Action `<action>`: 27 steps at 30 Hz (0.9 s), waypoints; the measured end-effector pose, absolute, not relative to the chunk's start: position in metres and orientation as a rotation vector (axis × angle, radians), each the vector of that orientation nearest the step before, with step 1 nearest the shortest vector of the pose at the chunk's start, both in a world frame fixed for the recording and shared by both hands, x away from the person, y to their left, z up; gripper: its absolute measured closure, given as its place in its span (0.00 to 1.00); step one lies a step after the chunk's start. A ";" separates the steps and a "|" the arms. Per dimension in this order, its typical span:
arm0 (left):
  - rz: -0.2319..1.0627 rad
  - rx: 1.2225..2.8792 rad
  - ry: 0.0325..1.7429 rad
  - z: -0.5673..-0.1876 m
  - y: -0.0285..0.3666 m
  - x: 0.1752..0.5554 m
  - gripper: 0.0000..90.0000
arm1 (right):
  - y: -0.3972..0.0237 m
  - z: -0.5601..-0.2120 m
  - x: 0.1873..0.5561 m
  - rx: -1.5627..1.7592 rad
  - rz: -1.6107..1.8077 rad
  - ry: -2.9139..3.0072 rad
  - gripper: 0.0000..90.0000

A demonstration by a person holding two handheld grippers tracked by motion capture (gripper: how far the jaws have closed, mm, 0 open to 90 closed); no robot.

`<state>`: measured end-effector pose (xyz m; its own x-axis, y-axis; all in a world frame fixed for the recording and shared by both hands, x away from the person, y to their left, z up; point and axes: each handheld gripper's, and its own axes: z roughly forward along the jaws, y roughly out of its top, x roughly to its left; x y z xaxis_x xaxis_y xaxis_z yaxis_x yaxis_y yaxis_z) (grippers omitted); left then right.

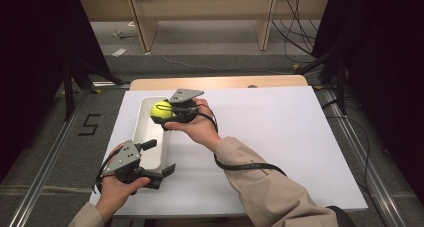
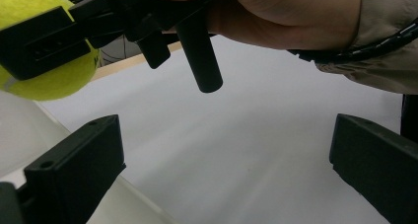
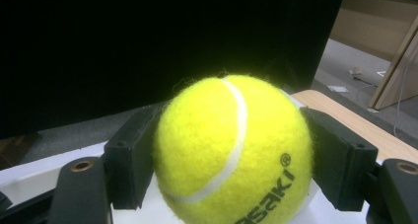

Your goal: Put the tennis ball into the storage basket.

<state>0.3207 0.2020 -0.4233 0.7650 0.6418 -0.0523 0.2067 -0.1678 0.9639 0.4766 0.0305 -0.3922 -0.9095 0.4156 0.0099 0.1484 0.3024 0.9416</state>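
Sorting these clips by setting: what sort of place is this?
Probably a lab or workshop recording station: a white-covered table with dark curtains at both sides, loose cables on the grey floor, and bare wooden furniture legs behind.

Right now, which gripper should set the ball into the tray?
Right. The right gripper is already shut on the tennis ball, held over the far end of the white tray. The left gripper is open with nothing between its jaws, straddling the tray's near end.
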 end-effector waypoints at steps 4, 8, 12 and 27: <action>0.440 1.733 0.669 -0.423 0.202 0.321 0.00 | 0.033 -0.393 0.478 0.515 1.644 2.340 0.31; 0.440 1.733 0.668 -0.423 0.202 0.320 0.00 | 0.034 -0.393 0.479 0.515 1.641 2.345 0.31; 0.440 1.734 0.668 -0.423 0.202 0.321 0.00 | 0.035 -0.394 0.480 0.516 1.637 2.346 0.31; 0.439 1.735 0.666 -0.423 0.202 0.320 0.00 | 0.045 -0.396 0.482 0.502 1.626 2.370 0.31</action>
